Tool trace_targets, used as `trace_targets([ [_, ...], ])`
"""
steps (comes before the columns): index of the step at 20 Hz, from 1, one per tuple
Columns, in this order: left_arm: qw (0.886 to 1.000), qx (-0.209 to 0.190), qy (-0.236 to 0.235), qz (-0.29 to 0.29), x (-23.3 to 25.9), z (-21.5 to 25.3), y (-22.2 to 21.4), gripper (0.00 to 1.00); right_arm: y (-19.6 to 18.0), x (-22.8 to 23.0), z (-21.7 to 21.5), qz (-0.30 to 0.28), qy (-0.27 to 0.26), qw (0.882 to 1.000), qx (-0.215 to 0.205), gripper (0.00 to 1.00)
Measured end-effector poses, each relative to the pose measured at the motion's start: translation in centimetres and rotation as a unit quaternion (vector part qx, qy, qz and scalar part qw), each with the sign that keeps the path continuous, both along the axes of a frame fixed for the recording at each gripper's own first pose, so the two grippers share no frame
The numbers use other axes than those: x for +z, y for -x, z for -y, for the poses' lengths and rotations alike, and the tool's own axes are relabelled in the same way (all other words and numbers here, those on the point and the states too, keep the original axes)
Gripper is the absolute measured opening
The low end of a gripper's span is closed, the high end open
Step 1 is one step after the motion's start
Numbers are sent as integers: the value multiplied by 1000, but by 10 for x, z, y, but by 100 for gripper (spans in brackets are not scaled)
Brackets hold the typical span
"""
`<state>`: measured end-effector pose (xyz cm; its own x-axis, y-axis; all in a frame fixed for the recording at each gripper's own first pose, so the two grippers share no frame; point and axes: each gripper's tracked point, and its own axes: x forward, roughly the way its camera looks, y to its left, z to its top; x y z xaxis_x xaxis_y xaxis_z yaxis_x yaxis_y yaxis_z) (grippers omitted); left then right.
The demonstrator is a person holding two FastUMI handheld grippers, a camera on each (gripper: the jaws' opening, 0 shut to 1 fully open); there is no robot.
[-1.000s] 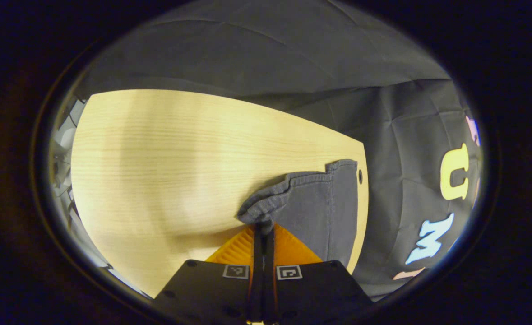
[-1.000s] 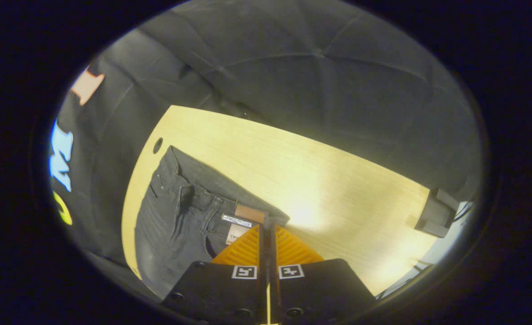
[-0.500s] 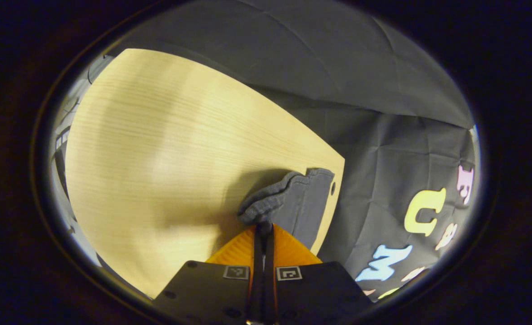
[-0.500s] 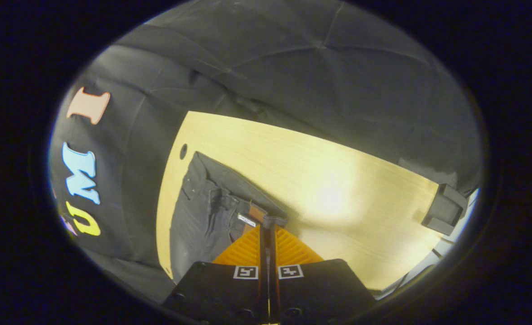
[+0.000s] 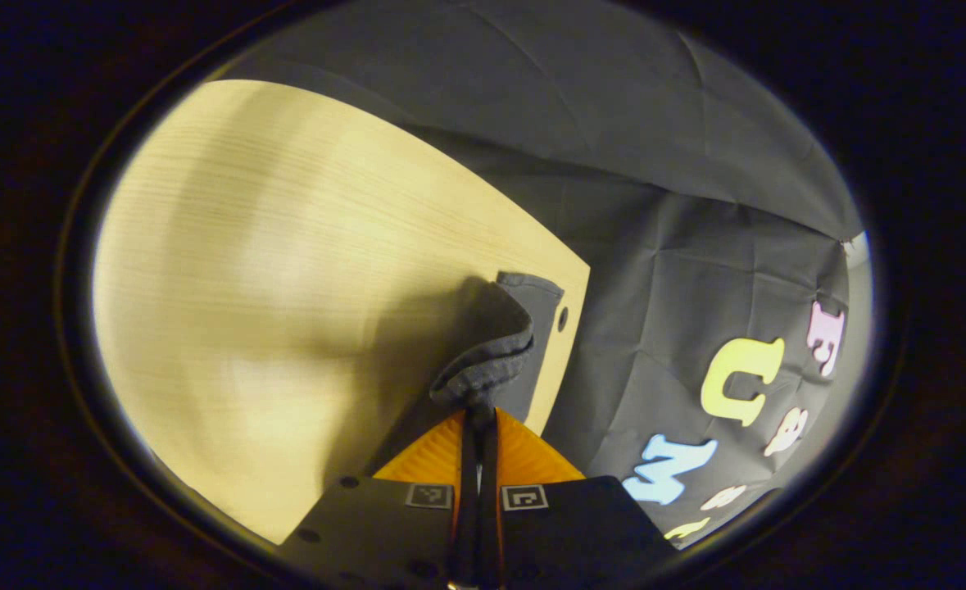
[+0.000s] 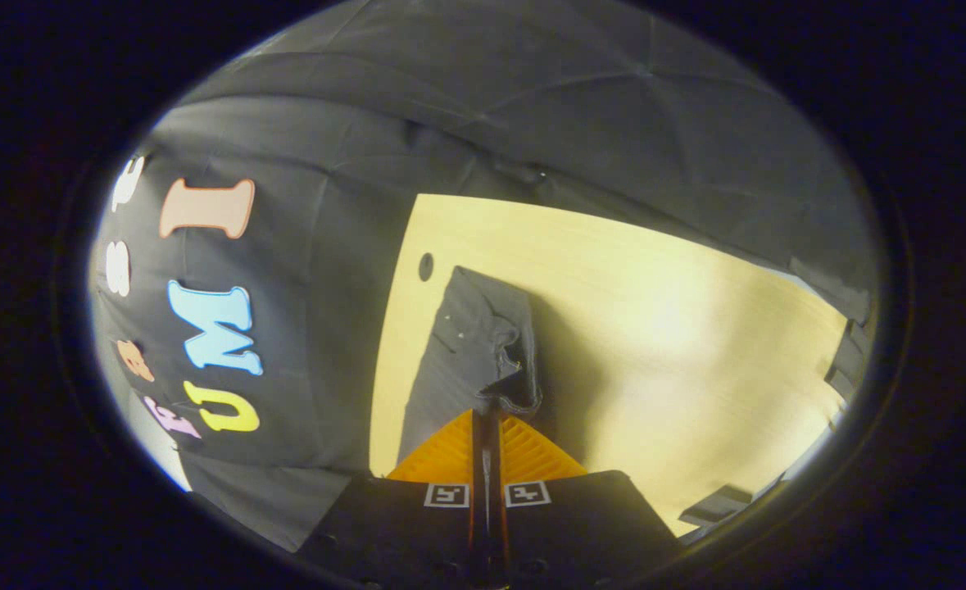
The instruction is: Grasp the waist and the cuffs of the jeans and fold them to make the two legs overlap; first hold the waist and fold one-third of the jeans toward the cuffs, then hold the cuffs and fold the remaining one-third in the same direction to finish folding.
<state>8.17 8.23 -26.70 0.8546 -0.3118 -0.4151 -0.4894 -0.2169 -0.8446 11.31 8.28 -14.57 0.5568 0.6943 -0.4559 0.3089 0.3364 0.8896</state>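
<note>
While the left gripper pinches the hem of the jeans between its orange fingers, the cloth stands lifted off the pale wooden table in a ridge, close to the table's corner with its small round hole. Both fingers press together on the cuff, with almost no gap between them. In the right gripper view the right gripper is likewise clamped narrow on the waist end of the jeans — the dark denim runs away from its fingertips toward the same corner hole and casts a shadow on the table. No brand patch or label on the jeans can be read — the fabric is bunched and dark. Each gripper body carries two small square black-and-white markers, which bear patterns, not words.
</note>
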Motion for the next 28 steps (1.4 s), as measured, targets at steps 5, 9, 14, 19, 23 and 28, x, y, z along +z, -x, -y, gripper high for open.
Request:
trace_targets([
  [5,998,18,58,15,30,10,-51,3,-45,43,-16,11,-56,998,7,0],
  [9,996,37,76,31,48,11,-104,8,-92,71,-34,9,-103,995,4,0],
  [14,993,65,85,41,51,10,-173,7,-157,71,-65,5,-111,994,0,0],
  [19,993,80,77,29,29,11,-215,7,-215,44,-89,-2,-110,994,-24,0],
  [23,996,71,51,16,8,17,-254,8,-242,7,-102,-11,-110,993,-47,0],
  [28,1000,6,-25,4,-7,43,-279,7,-253,-22,-120,-7,-79,996,-51,0],
])
